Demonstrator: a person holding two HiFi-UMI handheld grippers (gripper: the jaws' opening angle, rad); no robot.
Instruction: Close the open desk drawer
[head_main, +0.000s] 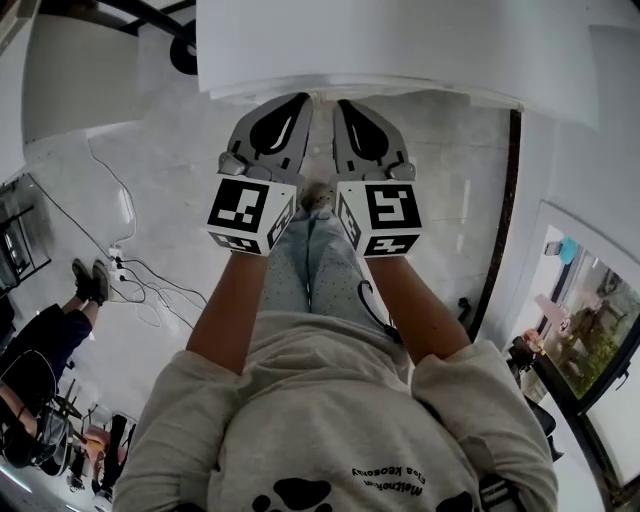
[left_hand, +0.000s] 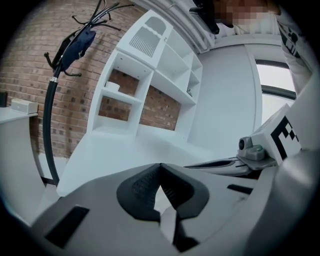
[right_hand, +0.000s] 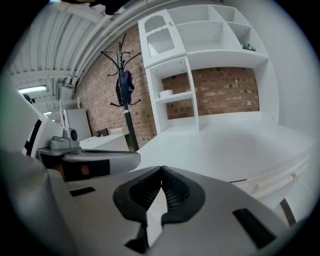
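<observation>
Seen from my head, the white desk (head_main: 400, 50) lies straight ahead of me. Both grippers are held side by side just before its front edge. My left gripper (head_main: 300, 100) is shut, its tips meeting with nothing between them (left_hand: 160, 166). My right gripper (head_main: 345, 105) is likewise shut and empty (right_hand: 161, 168). In the right gripper view a white drawer front (right_hand: 280, 182) runs just under the desktop's edge at the lower right. Whether it stands out from the desk I cannot tell. Neither gripper touches the desk.
A white shelving unit (right_hand: 210, 65) stands on the desk's far side against a brick wall. A black coat stand (right_hand: 125, 100) is to its left. Cables (head_main: 130, 270) trail over the floor at my left, near a seated person (head_main: 40, 350).
</observation>
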